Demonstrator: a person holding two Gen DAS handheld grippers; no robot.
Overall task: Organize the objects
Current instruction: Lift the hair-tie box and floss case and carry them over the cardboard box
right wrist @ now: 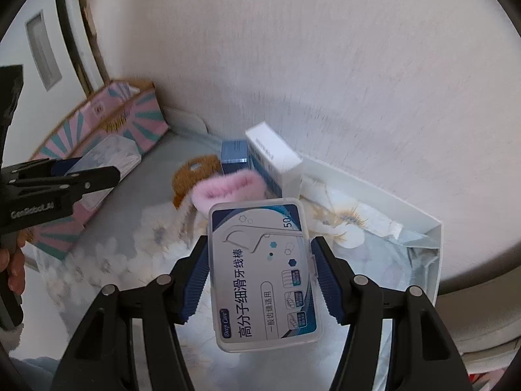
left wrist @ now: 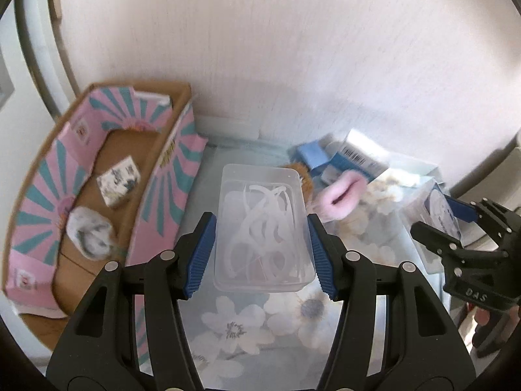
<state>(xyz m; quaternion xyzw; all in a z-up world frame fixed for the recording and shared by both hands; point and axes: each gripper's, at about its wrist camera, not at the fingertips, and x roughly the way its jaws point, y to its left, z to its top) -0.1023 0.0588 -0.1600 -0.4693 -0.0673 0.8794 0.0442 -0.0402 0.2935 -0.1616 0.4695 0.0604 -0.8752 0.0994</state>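
My left gripper (left wrist: 260, 254) is shut on a clear plastic box of white floss picks (left wrist: 262, 228), held over the flowered cloth (left wrist: 260, 325). My right gripper (right wrist: 260, 280) is shut on the box's flat lid (right wrist: 263, 273), which has a blue and white label. The right gripper also shows at the right edge of the left wrist view (left wrist: 469, 228); the left gripper shows at the left of the right wrist view (right wrist: 65, 179). A pink and teal cardboard tray (left wrist: 42, 195) at the left holds a small patterned packet (left wrist: 119, 179) and a grey-white fluffy item (left wrist: 89, 231).
A pink fluffy hair clip (right wrist: 224, 189), a brown clip (right wrist: 192, 176), a dark blue box (right wrist: 234, 156) and a white and blue carton (right wrist: 276, 163) lie near the wall. A white tray rim (right wrist: 436, 244) stands at the right. The wall is close behind.
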